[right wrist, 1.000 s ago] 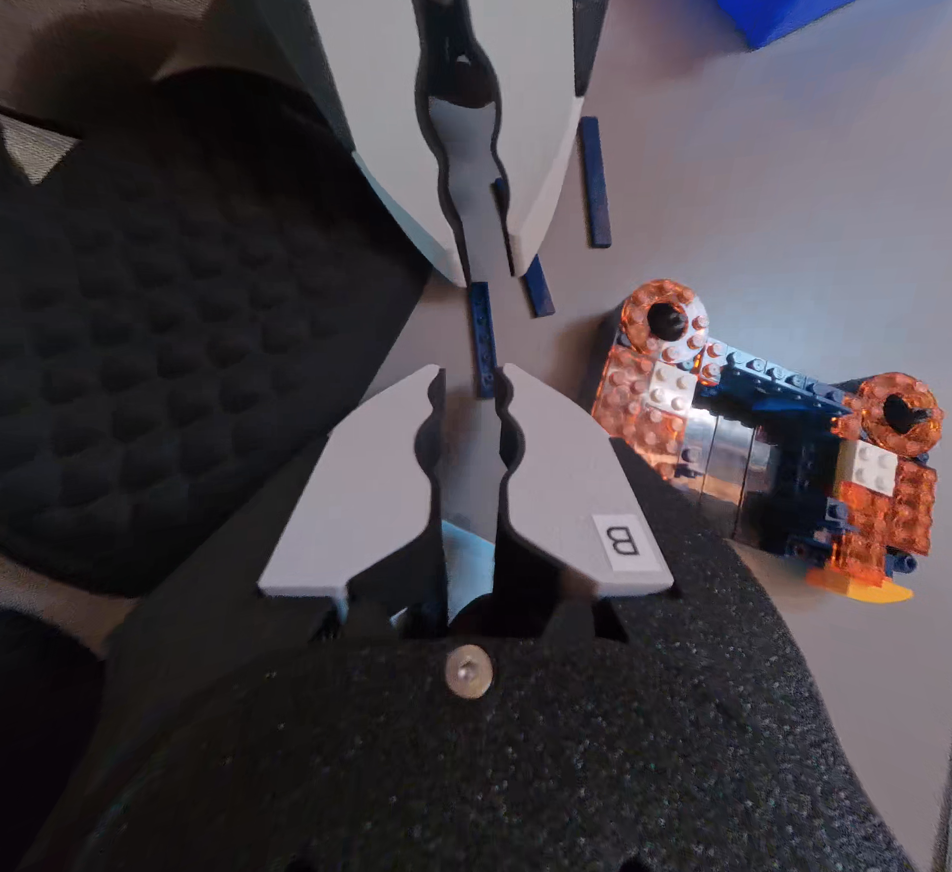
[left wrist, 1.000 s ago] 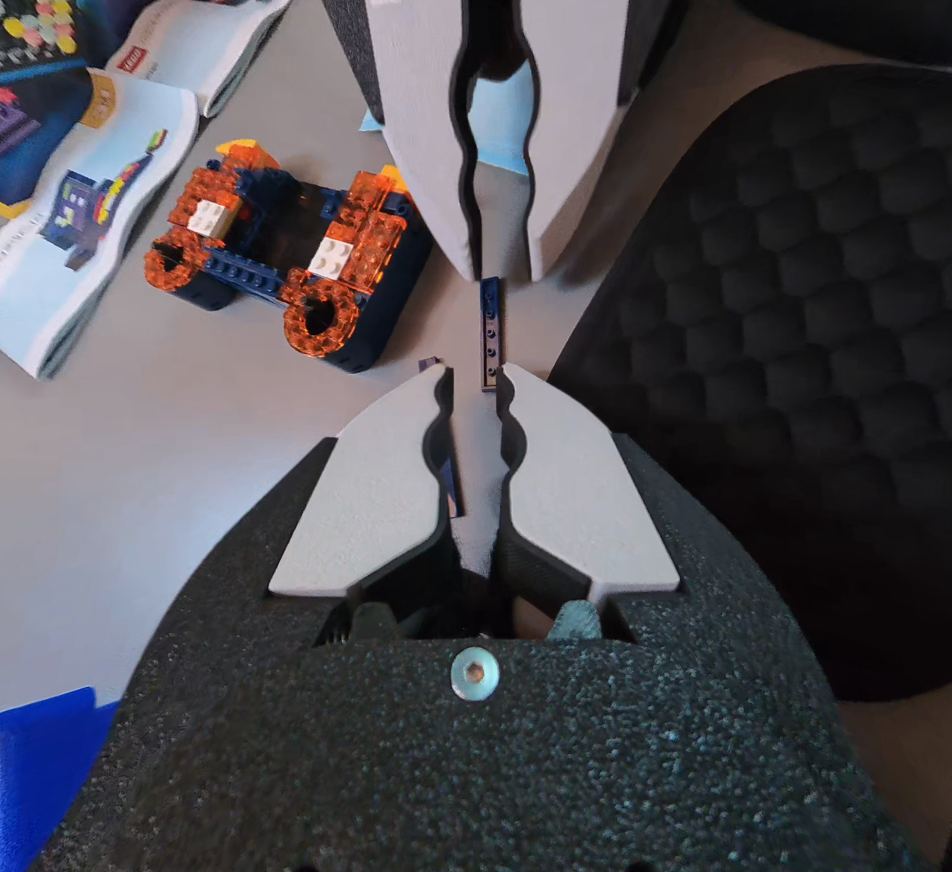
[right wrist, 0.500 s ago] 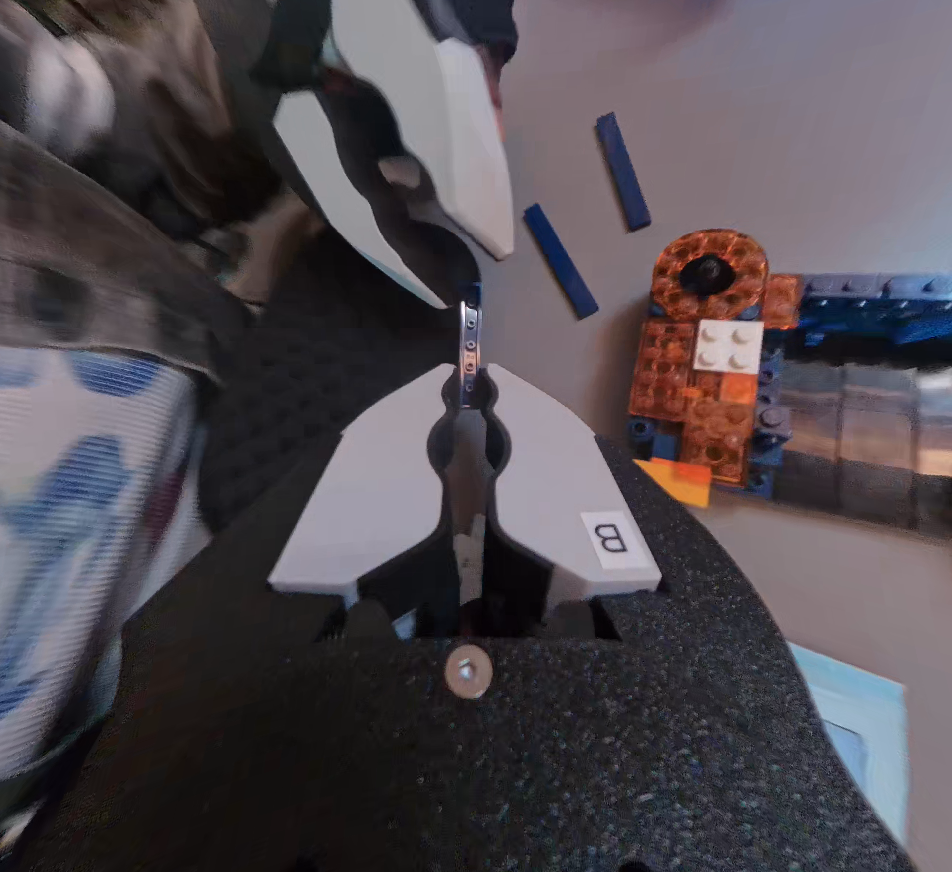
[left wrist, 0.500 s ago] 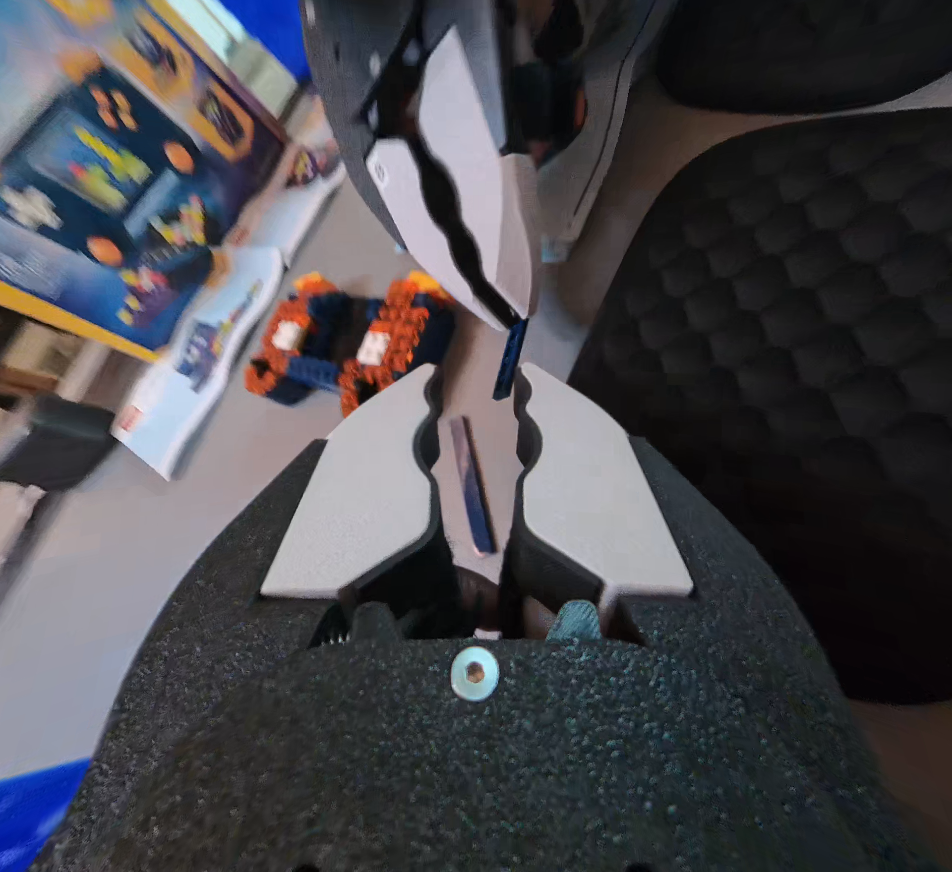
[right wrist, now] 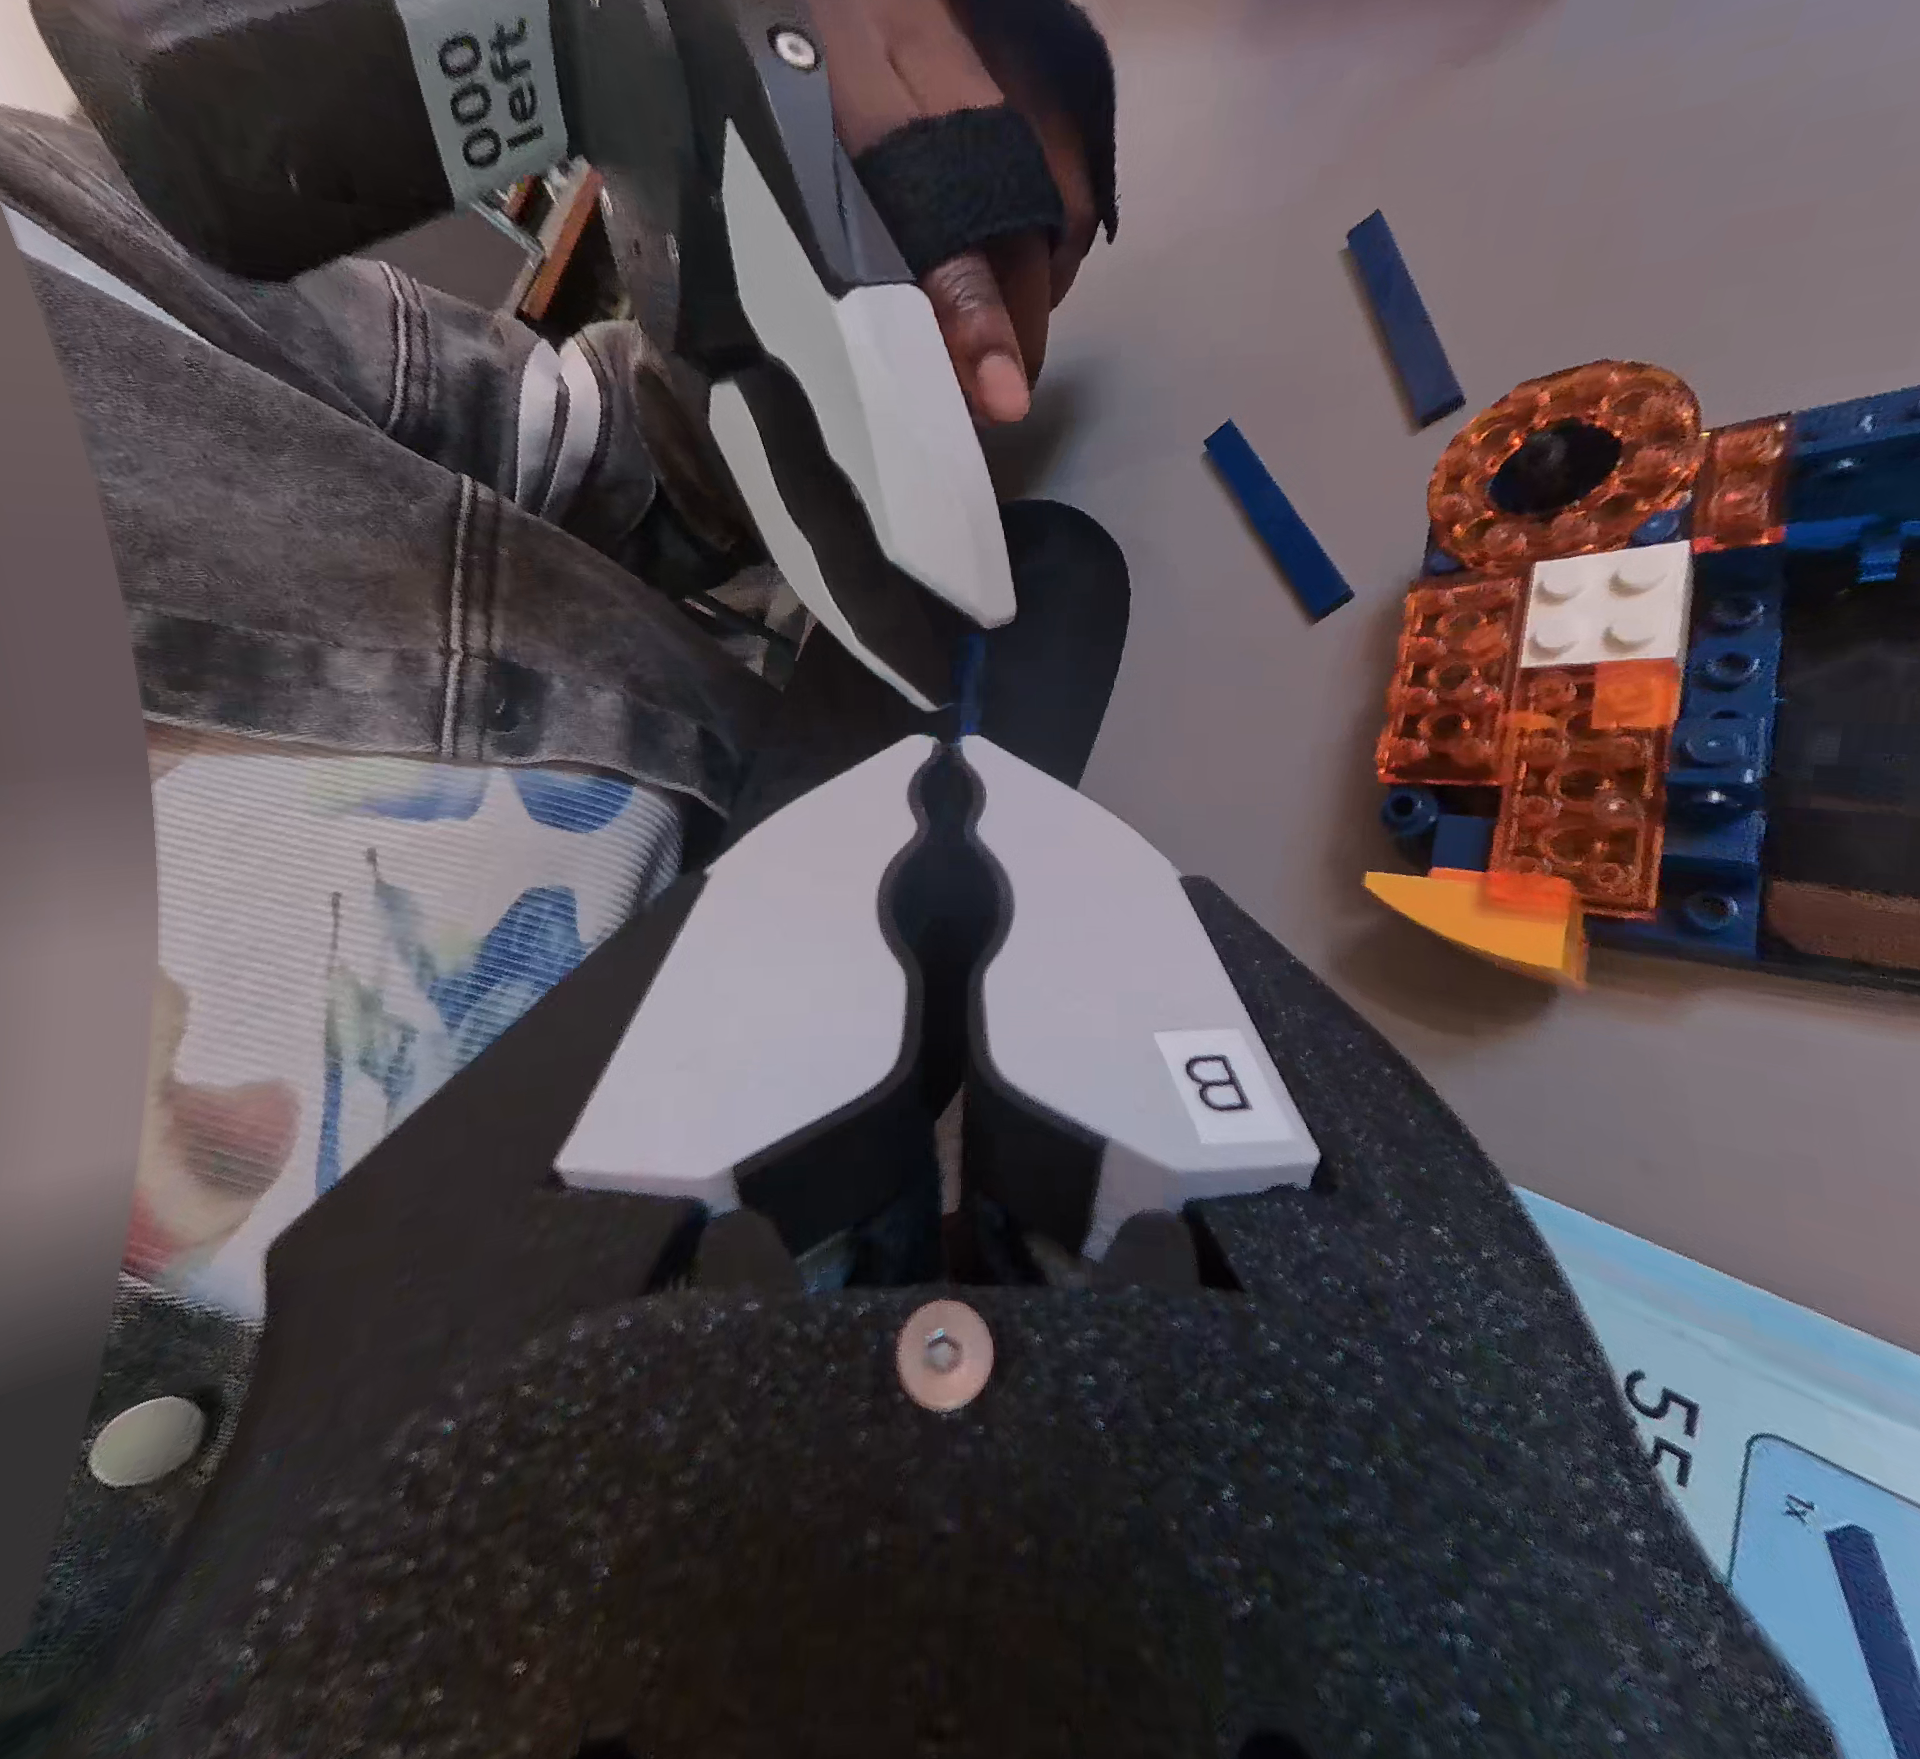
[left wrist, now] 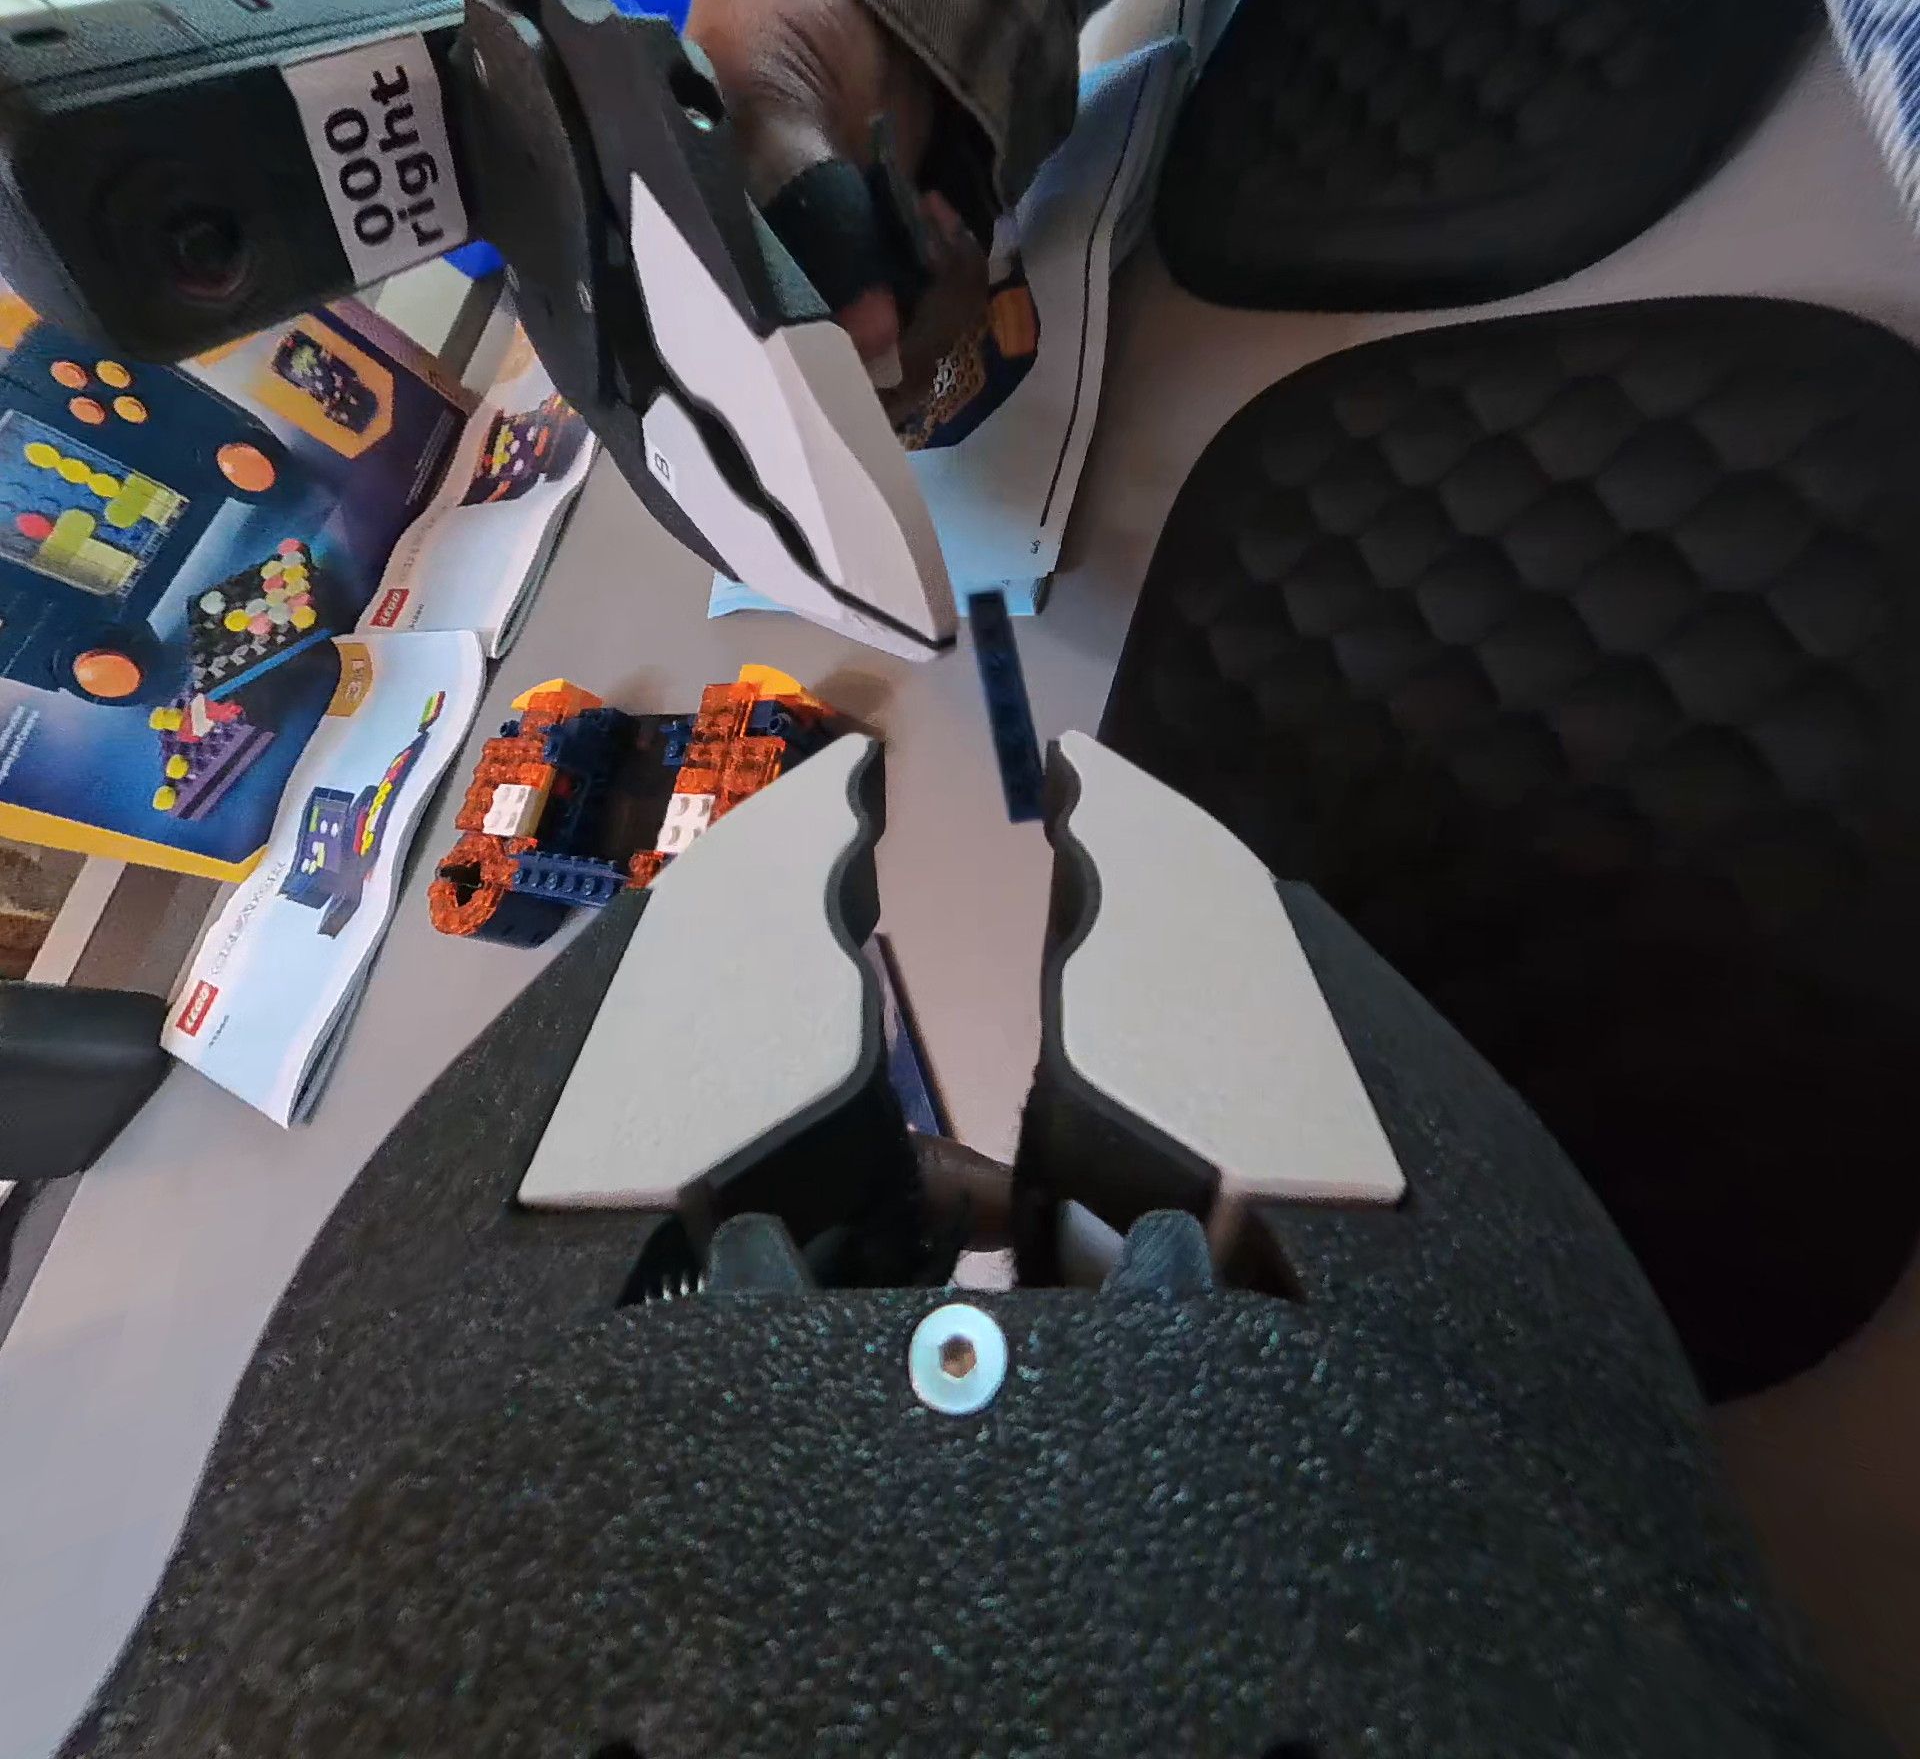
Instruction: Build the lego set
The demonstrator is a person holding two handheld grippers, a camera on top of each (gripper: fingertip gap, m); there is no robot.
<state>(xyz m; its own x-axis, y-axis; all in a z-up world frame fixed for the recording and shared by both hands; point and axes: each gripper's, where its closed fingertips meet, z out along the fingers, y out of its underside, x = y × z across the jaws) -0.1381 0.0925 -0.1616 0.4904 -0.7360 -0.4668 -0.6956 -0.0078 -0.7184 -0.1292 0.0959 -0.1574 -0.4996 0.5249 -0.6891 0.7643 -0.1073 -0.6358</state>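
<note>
Right gripper [right wrist: 951, 748]: tips pressed together on one end of a thin dark blue strip [right wrist: 971, 675], which a second ago lay flat on the grey table [right wrist: 1351, 99]. It now stands clear of it, edge-on, pointing to 12 o'clock.

Left gripper [left wrist: 961, 753]: jaws spread, wider than before. The strip's free end sits just inside its 3 o'clock finger [left wrist: 1070, 774], possibly touching; blur prevents certainty.

Both grippers are tilted nose to nose, and a hand [right wrist: 977, 151] wraps the left one.

Farther off, at 2 o'clock, are two loose blue strips [right wrist: 1278, 520] and the orange-and-blue brick model [right wrist: 1558, 670].
</note>
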